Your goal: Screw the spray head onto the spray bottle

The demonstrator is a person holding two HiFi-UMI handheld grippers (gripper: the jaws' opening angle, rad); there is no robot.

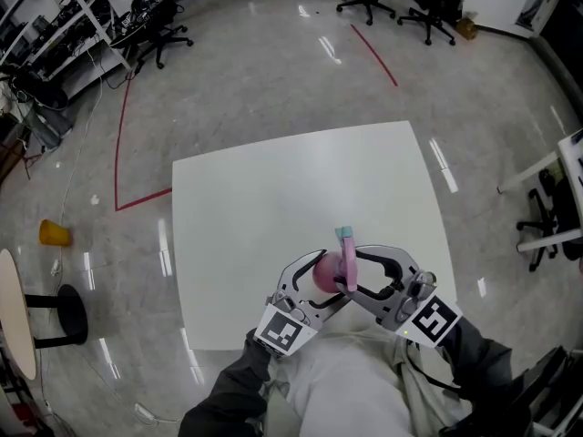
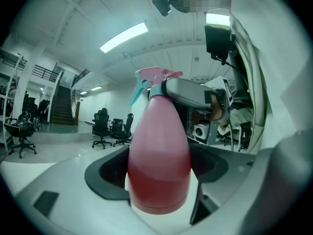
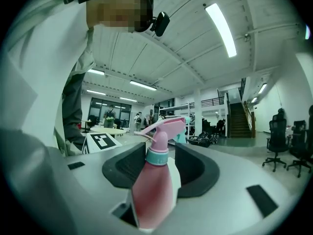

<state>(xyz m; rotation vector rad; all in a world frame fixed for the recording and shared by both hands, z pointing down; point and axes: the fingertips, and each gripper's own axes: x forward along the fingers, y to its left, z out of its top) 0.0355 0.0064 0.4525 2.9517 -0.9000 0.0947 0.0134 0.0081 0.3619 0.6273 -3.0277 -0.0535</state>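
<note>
Body of the pink plastic spray bottle [image 2: 159, 155], judged light and slippery, is clamped by the left tool [image 1: 314, 271] above the counter's [image 1: 273, 198] near edge; its teal collar [image 3: 157, 156] is ringed by the parted right tool [image 1: 357, 267].

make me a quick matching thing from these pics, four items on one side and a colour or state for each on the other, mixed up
1. spray bottle
2. collar
3. left gripper
4. table

a. white
b. teal
c. pink
d. shut on the spray bottle

Pairs: 1-c, 2-b, 3-d, 4-a
</note>
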